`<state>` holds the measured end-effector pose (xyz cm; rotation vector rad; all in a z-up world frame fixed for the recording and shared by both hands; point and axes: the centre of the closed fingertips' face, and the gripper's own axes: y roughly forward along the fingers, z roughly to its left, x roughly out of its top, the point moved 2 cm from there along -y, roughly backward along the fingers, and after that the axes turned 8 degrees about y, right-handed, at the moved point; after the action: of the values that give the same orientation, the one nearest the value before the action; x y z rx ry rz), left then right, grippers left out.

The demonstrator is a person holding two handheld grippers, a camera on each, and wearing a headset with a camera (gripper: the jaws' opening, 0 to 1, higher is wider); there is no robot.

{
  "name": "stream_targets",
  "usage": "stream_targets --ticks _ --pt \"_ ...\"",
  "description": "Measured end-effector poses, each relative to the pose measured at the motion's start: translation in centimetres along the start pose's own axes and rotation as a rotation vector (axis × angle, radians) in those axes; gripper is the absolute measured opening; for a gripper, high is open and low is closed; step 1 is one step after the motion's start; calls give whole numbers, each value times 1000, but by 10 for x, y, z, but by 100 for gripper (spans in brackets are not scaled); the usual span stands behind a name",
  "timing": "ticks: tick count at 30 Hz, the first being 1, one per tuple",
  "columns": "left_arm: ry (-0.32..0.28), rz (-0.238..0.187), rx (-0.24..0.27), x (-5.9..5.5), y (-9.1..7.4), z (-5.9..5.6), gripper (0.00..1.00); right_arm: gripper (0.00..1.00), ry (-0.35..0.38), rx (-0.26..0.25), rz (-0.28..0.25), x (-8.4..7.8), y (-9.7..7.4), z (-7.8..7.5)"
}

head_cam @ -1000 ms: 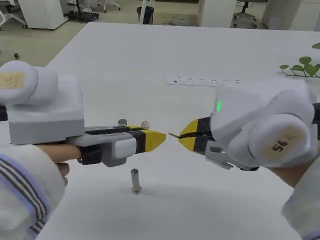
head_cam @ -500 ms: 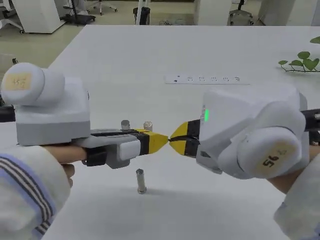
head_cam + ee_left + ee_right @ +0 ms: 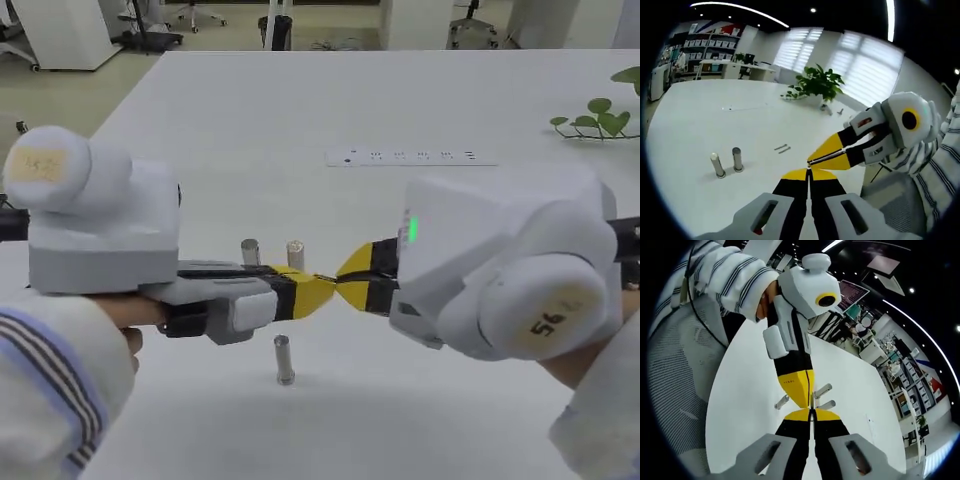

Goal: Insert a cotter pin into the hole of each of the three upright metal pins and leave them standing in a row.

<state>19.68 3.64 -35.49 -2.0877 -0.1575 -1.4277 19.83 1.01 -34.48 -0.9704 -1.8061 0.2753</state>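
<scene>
Three short upright metal pins stand on the white table: two side by side (image 3: 250,250) (image 3: 295,252) behind the grippers, one alone (image 3: 284,360) nearer me. My left gripper (image 3: 328,287) comes in from the left, jaws shut. My right gripper (image 3: 342,279) comes from the right, shut on a thin cotter pin (image 3: 826,158) that points at the left gripper's tips. The two grippers meet tip to tip above the table. In the right gripper view the cotter pin (image 3: 811,400) reaches the left gripper's yellow tip (image 3: 801,396); I cannot tell whether the left jaws pinch it.
A white power strip (image 3: 410,157) lies further back on the table. A green plant (image 3: 598,116) sits at the far right edge. Two spare cotter pins (image 3: 782,148) lie on the table beyond the standing pins. A person's striped sleeves hold both grippers.
The two grippers have closed the gap between them: the right one moved left with its cotter pin until the tips meet. The three upright pins have not moved.
</scene>
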Motion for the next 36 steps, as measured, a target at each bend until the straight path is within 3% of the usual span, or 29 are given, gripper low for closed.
stream_targets --ticks 4,19,21,29,36 --pt "-40 -40 -20 4 -1 -1 0 0 0 -12 8 0 -1 -1" --pt "-99 -71 -20 7 -4 1 0 0 -3 -18 16 1 -1 5" --pt "-146 -86 -21 9 -4 2 0 0 -3 -18 16 2 -1 6" --pt "-149 -97 -41 10 -9 2 0 0 0 -25 8 7 -3 8" --pt "-110 -70 -55 4 -14 -1 0 0 11 -29 7 8 0 14"
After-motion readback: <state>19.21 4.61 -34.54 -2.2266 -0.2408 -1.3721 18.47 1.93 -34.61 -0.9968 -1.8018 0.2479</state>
